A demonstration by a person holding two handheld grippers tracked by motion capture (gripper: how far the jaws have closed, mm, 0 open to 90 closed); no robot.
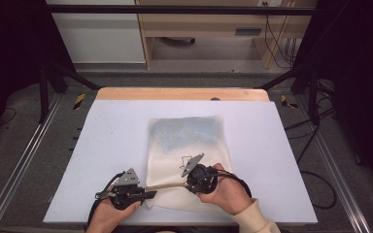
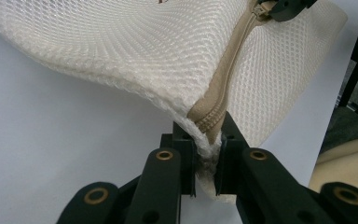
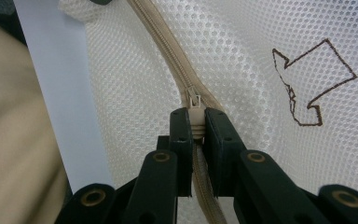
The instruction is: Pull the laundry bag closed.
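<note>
A cream mesh laundry bag [image 1: 187, 141] lies flat on the white table [image 1: 107, 145], with something bluish inside its far half. A tan zipper [image 1: 167, 185] runs along its near edge. My left gripper [image 1: 151, 195] is shut on the bag's corner at the zipper's end [image 2: 208, 127]. My right gripper [image 1: 186, 185] is shut on the zipper pull [image 3: 194, 108], partway along the zipper [image 3: 168, 51]. Between the two grippers the zipper is stretched taut and lifted off the table. A brown arrow outline [image 3: 307, 79] is drawn on the mesh.
The table's wooden far edge [image 1: 182, 93] borders a metal frame [image 1: 175, 8] and floor with cables [image 1: 315, 145]. White table surface lies bare left and right of the bag. A person's cream sleeve [image 1: 255, 218] sits at the near edge.
</note>
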